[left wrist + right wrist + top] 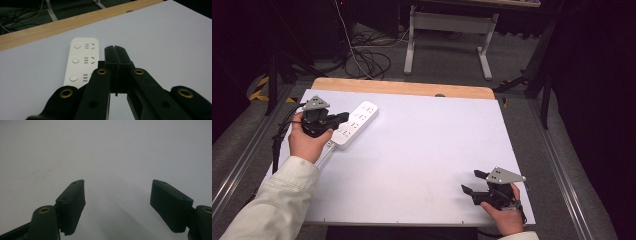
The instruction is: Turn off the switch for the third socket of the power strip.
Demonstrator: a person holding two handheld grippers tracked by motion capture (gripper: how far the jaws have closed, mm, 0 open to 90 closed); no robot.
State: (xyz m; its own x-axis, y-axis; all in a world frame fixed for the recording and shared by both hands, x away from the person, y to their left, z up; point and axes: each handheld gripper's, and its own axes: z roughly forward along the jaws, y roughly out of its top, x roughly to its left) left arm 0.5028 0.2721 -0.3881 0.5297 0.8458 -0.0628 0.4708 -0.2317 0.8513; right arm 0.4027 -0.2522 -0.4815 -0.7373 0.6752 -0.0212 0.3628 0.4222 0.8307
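The white power strip [356, 121] lies flat at the far left of the white table [422, 150], set on a slant, its cable running back toward the person's left hand [307, 142]. The left gripper [343, 118] hangs over the strip's near end with its jaws pressed fully together and nothing between them; in the left gripper view the strip [81, 62] lies just beside the joined pads. The right gripper [472, 182] rests at the table's near right corner, well apart from the strip, jaws standing wide apart over bare tabletop.
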